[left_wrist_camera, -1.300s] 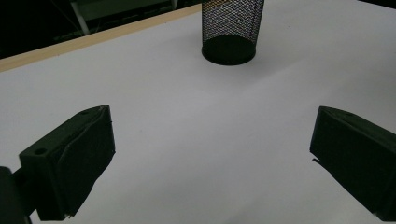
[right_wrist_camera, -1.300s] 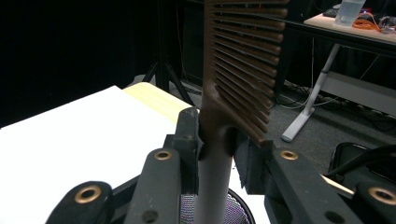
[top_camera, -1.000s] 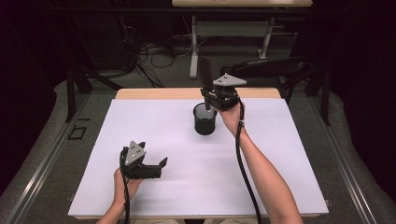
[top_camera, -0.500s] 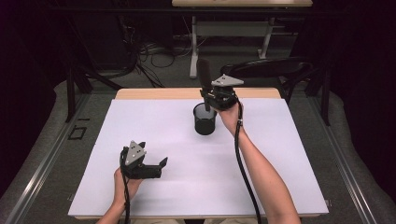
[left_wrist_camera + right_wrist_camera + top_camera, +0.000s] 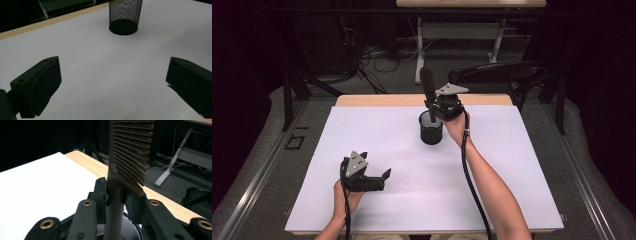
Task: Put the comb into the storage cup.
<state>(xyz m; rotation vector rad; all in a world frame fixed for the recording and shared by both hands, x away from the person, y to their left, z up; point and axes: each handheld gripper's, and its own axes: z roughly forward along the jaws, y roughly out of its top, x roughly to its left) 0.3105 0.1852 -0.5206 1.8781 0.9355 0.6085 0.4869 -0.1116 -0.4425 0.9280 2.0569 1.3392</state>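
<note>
A dark slotted spatula with a grey handle (image 5: 117, 202) stands nearly upright, its long axis vertical, its slotted blade up and its handle reaching down into the black wire-mesh cylindrical cup (image 5: 431, 128). The right gripper (image 5: 439, 106) hovers above the cup, its fingers (image 5: 101, 191) clamped on the spatula's handle just under the blade. The cup stands upright at the far middle of the white-covered surface (image 5: 512, 165). The left gripper (image 5: 382, 178) rests at the near left, well apart from the cup, its fingers (image 5: 37, 87) spread wide with nothing between them. Beyond the surface's far wooden edge stands a dark chair (image 5: 502, 75).
</note>
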